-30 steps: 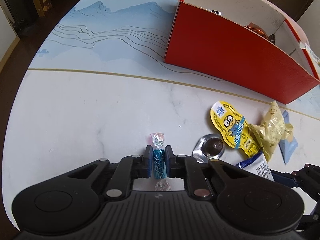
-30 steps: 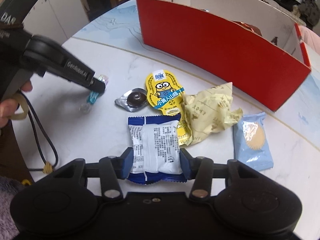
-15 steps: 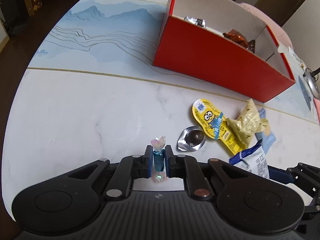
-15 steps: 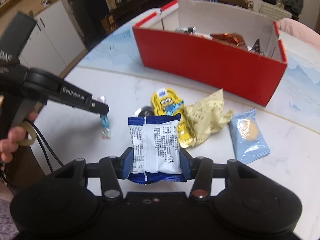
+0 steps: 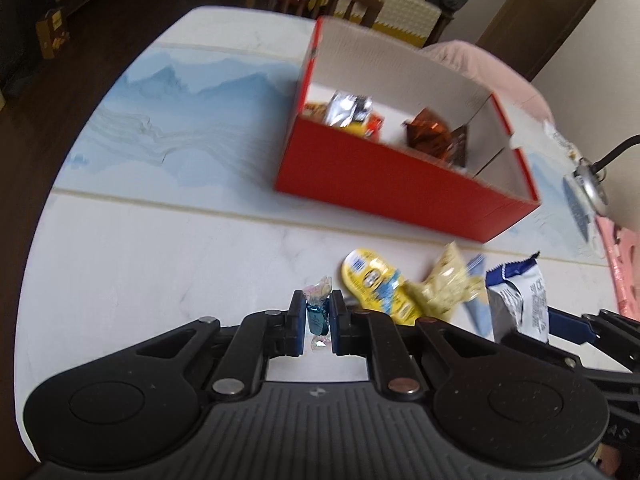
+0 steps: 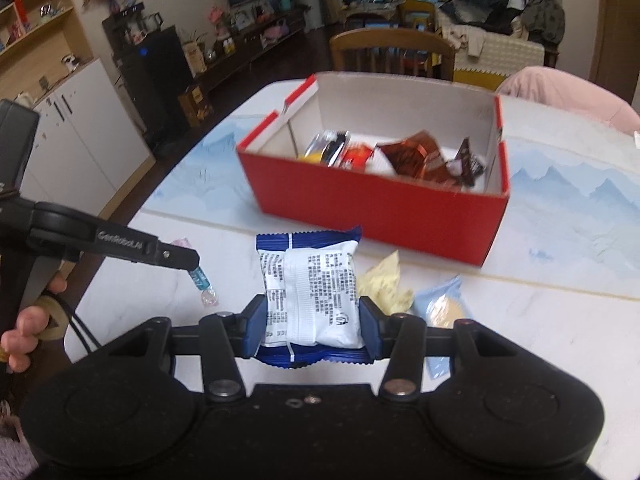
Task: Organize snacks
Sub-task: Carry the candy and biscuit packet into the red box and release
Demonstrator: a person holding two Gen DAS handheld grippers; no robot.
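Observation:
My left gripper (image 5: 316, 312) is shut on a small blue twist-wrapped candy (image 5: 318, 316), held clear above the white table (image 5: 140, 272). In the right wrist view that gripper (image 6: 192, 260) hangs at the left with the candy (image 6: 200, 280) dangling from its tip. My right gripper (image 6: 312, 320) is shut on a blue-and-white snack packet (image 6: 310, 280), lifted off the table; the same packet (image 5: 520, 304) shows at the left wrist view's right edge. Beyond stands the open red box (image 6: 372, 208), also red box (image 5: 400, 192), with several wrapped snacks inside.
On the table below lie a yellow cartoon pouch (image 5: 372, 284), a pale yellow wrapper (image 6: 384, 284) and a light blue biscuit packet (image 6: 440, 308). A wooden chair (image 6: 392, 52) stands behind the box. A pink cloth (image 5: 624, 272) and a metal lamp head (image 5: 592, 188) sit at the right. The table edge curves at left.
Both grippers have risen off the table with their snacks and tilted up, so the inside of the red box has come into view.

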